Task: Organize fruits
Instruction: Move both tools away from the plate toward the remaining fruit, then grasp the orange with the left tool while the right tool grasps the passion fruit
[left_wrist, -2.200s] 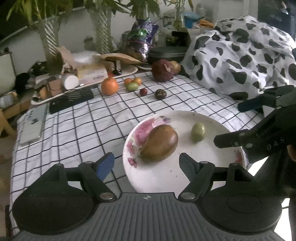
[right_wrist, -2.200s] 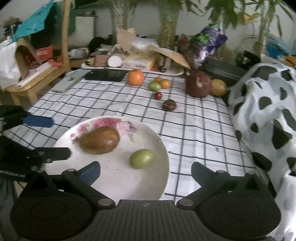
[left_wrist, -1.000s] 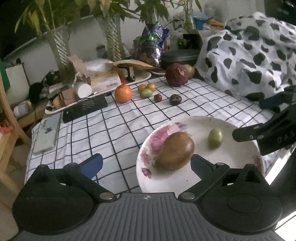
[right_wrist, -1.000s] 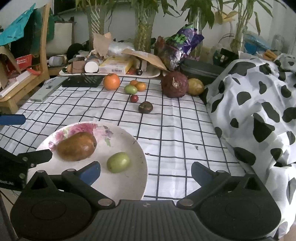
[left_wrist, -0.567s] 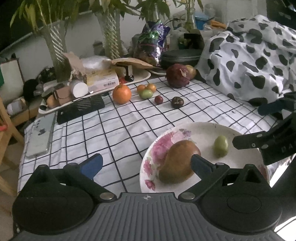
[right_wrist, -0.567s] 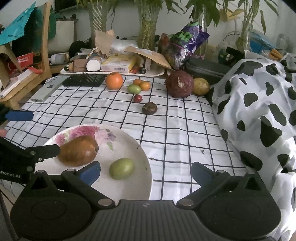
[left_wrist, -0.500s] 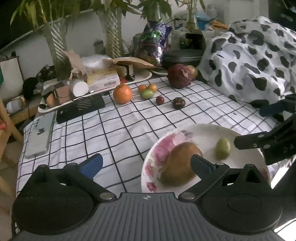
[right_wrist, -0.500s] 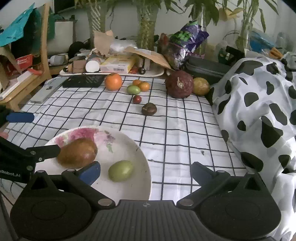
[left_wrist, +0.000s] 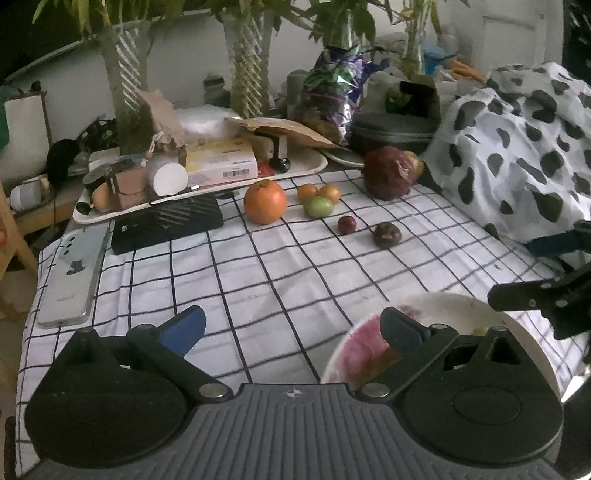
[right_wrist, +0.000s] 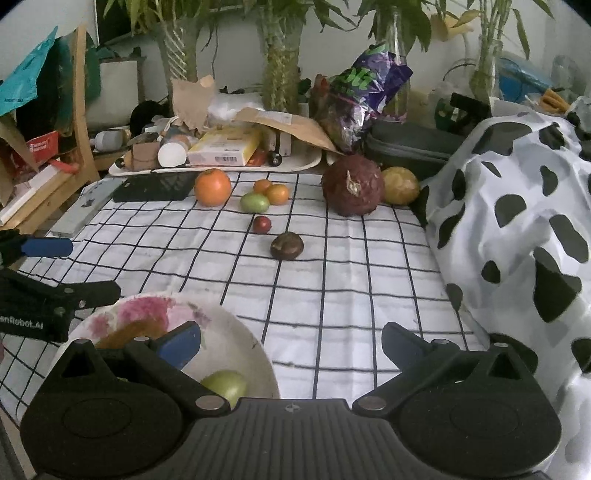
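Observation:
A white floral plate sits at the near table edge with a brown mango and a small green fruit, both partly hidden by fingers. Farther back lie an orange, two small orange fruits, a green fruit, a small red fruit, a dark brown fruit, a large dark red fruit and a yellow fruit. My left gripper and right gripper are open and empty.
A checked cloth covers the table. A cluttered tray, a black box and a phone stand at the back left. A cow-print fabric lies on the right. Potted plants stand behind.
Both grippers have drawn back and risen from the plate, so the plate now sits low in both views and the far fruits show more centrally. Both stay open.

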